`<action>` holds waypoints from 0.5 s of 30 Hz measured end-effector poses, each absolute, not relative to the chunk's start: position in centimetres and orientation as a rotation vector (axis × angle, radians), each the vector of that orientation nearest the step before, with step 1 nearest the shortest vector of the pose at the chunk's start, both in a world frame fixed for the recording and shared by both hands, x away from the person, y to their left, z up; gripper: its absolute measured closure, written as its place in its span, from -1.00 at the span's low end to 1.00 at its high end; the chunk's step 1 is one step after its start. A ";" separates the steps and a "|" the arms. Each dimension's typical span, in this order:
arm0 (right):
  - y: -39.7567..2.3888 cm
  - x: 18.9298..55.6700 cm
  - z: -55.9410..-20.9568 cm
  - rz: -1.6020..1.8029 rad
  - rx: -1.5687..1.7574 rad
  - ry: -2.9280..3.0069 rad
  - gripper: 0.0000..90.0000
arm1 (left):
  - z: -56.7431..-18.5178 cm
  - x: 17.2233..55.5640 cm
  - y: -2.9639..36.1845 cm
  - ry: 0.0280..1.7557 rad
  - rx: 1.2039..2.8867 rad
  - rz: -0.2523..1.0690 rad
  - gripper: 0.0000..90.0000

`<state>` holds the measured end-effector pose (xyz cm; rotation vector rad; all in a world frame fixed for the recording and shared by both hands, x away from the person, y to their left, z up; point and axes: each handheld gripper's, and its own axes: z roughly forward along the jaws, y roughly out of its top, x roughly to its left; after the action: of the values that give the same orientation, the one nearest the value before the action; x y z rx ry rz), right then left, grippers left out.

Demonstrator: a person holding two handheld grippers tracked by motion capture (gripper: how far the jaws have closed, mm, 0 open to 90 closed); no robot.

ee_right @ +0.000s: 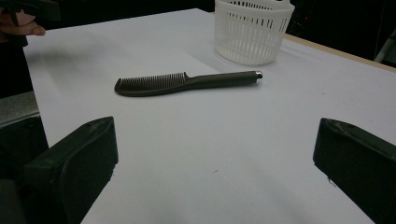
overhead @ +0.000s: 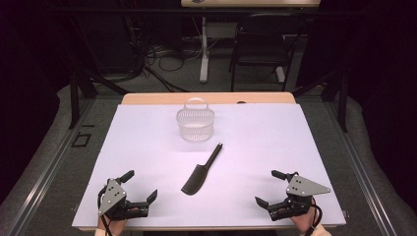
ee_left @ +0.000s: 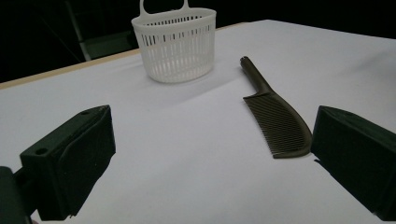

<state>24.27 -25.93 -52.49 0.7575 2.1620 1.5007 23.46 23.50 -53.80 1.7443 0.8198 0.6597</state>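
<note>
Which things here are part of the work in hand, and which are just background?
In the job:
comb, lying flat between the grippers
white basket, upright beyond it
left gripper, open, holding nothing
right gripper, open, holding nothing

Just lying about:
black chair behind the table
cables on the floor

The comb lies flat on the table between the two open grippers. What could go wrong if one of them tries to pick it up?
The comb lies flat and thin on the table, so jaws may slide over it or push it away. The basket looks light; a bump while dropping the comb in could tip it.
</note>
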 end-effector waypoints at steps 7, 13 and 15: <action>-25.8 24.4 -52.6 1.500 0.762 2.174 -1.00 | -53.4 23.9 23.3 0.854 1.758 0.635 -1.00; -25.8 24.5 -52.7 1.495 0.765 2.184 -1.00 | -53.3 24.7 22.7 0.862 1.785 0.613 -1.00; -25.8 24.5 -52.7 1.492 0.770 2.187 -1.00 | -53.3 24.8 22.5 0.866 1.789 0.614 -1.00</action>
<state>24.54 -25.81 -52.69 0.7697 2.1870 1.4922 24.81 22.53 -53.25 1.7888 0.8660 0.6142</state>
